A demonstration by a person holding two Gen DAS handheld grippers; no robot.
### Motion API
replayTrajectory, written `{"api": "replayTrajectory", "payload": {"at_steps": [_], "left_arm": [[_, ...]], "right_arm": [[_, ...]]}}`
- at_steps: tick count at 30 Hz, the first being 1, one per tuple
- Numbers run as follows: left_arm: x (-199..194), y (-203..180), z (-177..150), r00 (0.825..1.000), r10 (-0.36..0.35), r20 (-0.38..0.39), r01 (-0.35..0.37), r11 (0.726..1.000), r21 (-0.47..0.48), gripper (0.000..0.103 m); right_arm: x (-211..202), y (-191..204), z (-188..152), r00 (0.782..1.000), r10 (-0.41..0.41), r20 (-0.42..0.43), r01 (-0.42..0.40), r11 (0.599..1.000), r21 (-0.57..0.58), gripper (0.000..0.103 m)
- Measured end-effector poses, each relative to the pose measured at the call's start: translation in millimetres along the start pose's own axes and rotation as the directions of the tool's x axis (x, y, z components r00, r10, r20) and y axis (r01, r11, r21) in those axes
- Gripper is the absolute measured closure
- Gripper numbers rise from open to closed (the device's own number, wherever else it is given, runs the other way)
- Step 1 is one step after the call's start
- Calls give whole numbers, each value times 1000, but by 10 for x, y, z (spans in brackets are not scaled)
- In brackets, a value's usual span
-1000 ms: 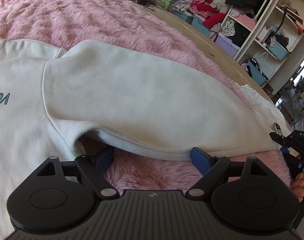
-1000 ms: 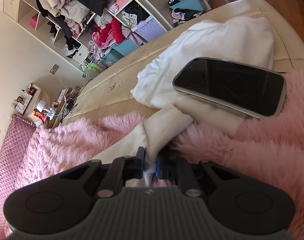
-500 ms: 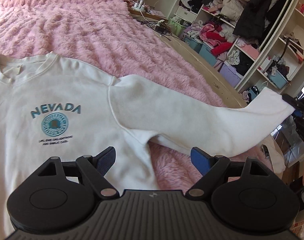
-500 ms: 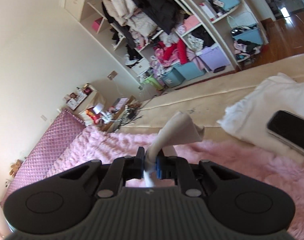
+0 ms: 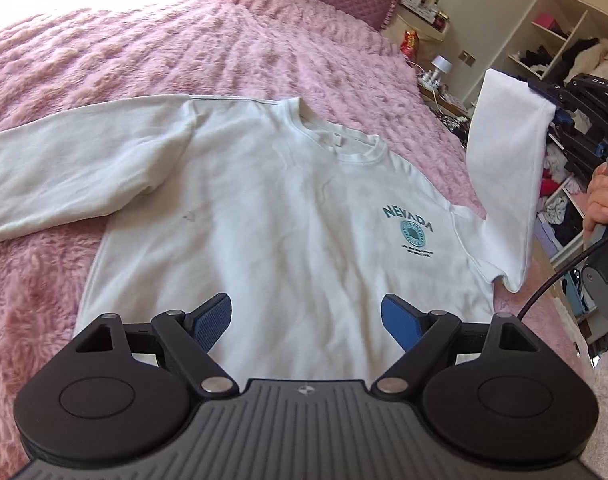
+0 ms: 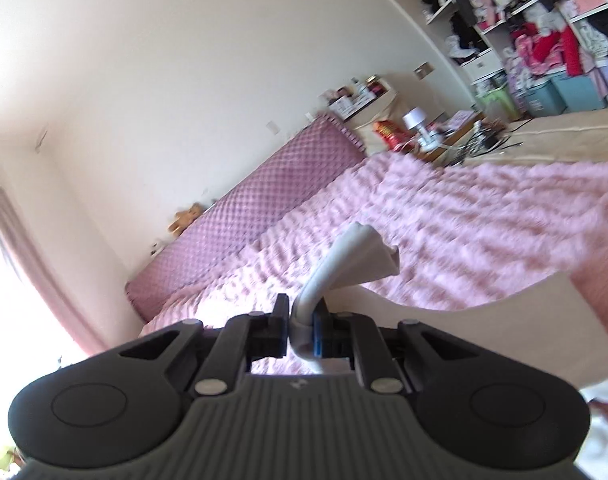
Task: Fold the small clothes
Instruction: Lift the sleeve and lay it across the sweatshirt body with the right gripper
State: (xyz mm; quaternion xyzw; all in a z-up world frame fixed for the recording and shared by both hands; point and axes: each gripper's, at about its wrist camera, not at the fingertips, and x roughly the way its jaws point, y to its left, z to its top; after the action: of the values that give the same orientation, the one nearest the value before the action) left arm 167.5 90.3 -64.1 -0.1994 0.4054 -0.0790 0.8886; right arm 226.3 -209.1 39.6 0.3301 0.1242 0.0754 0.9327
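A white sweatshirt with a teal NEVADA print lies face up on the pink fluffy bed cover. Its far sleeve lies flat to the left. My right gripper is shut on the cuff of the near sleeve and holds it up in the air at the right. The cuff shows pinched between its fingers in the right wrist view, where the gripper is closed. My left gripper is open and empty, above the sweatshirt's lower body.
A quilted pink headboard stands at the far end of the bed. A bedside table with a lamp and snack bag is beside it. Shelves full of clothes and bins line the wall at the right.
My right gripper has lifted the sleeve cuff off the bed and carried it up and towards the sweatshirt body. My left gripper has swung left, over the sweatshirt's body.
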Motion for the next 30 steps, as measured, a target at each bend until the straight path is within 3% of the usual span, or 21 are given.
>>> {"api": "replayTrajectory", "payload": {"at_steps": [5, 10, 12, 13, 15, 16, 21, 25, 28, 30], "left_arm": [[-198, 652, -23, 997, 65, 38, -61, 992, -111, 4], [-258, 1110, -60, 996, 56, 68, -41, 977, -209, 4], [-252, 1205, -58, 995, 42, 88, -21, 974, -226, 4], [-245, 1227, -50, 995, 32, 96, -9, 973, -230, 4], [-202, 1233, -3, 994, 7, 108, 18, 973, -229, 4], [-193, 1194, -22, 993, -3, 116, 29, 974, -224, 4], [171, 1037, 198, 993, -28, 116, 46, 986, -158, 4], [542, 910, 369, 994, 21, 109, -11, 996, -86, 5], [794, 931, 440, 997, -14, 79, 24, 991, -129, 13], [895, 937, 453, 996, 40, 86, -27, 989, -147, 16]], "right_arm": [[542, 638, -1124, 985, 58, -164, -73, 994, -87, 97], [912, 753, -2208, 941, 7, -339, -72, 981, -182, 95], [987, 668, -2482, 918, 11, -395, -93, 977, -190, 80], [1029, 622, -2557, 901, 13, -434, -100, 979, -178, 65], [1029, 550, -2577, 874, 54, -482, -135, 982, -134, 63], [974, 537, -2540, 875, 66, -480, -146, 981, -130, 63], [572, 366, -1970, 906, 37, -421, -131, 971, -198, 61], [326, 48, -1571, 938, -132, -321, 1, 926, -377, 59], [254, -325, -1371, 935, -250, -252, 106, 874, -474, 59], [227, -557, -1279, 920, -309, -242, 158, 855, -495, 59]]}}
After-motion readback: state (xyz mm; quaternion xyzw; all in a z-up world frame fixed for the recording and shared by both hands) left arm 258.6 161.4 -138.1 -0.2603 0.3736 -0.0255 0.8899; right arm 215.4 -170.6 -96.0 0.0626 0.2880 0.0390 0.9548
